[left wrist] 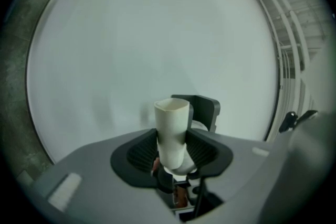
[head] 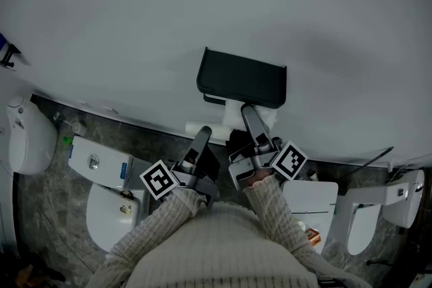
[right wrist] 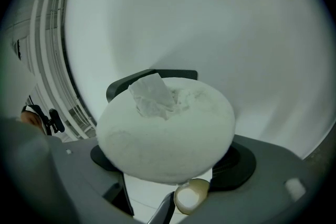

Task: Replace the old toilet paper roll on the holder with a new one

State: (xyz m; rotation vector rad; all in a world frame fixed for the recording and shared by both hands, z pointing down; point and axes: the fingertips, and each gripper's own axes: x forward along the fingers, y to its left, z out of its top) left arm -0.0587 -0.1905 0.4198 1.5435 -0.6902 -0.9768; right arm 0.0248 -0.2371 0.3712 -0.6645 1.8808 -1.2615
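Note:
An empty cardboard tube (left wrist: pixel 171 131) stands upright between the ribbed pads of my left gripper (left wrist: pixel 171 150), which is shut on it. A full white toilet paper roll (right wrist: pixel 165 131) with a loose torn end fills my right gripper (right wrist: pixel 169 161), which is shut on it. The black wall holder (head: pixel 241 77) hangs just ahead of both grippers. In the head view my left gripper (head: pixel 201 138) is below and left of the holder. My right gripper (head: pixel 251 119) is right under the holder with the roll (head: pixel 233 117). The holder (left wrist: pixel 206 110) shows behind the tube, and the holder (right wrist: pixel 152 77) peeks over the roll.
A toilet with its cistern (head: pixel 98 162) stands at the lower left and another white fixture (head: pixel 310 202) at the lower right. White rails (left wrist: pixel 286 34) run beside the wall. A small cream round thing (right wrist: pixel 191 196) sits under the roll. The floor (head: pixel 155 141) is dark stone.

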